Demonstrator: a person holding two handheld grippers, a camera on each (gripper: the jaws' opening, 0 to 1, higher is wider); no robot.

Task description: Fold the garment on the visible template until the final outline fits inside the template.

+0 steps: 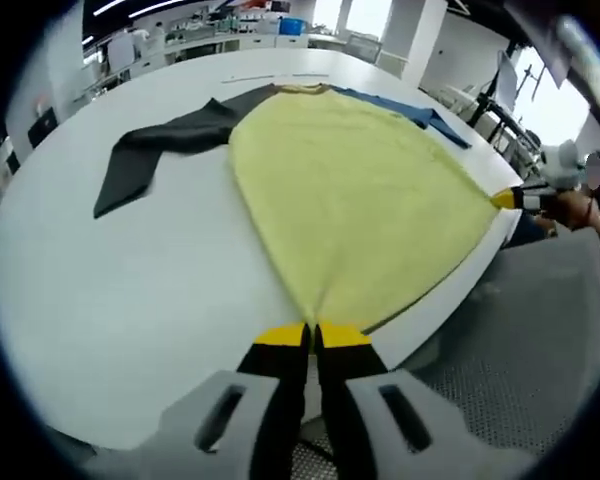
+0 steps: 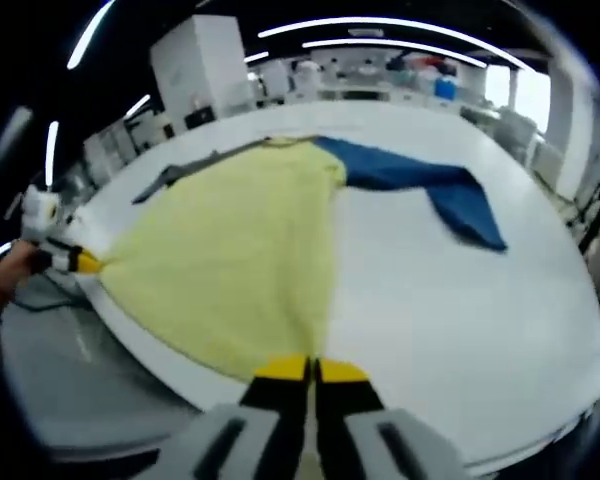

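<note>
The yellow sweater (image 1: 360, 200), with its black sleeve (image 1: 160, 150) at 10 o'clock and blue sleeve (image 2: 430, 180), lies flat and unfolded on the white tabletop (image 1: 130, 290), each hem corner pinched by the left claw (image 1: 312, 335) and right claw (image 2: 310, 370), so folding likely remains.
</note>
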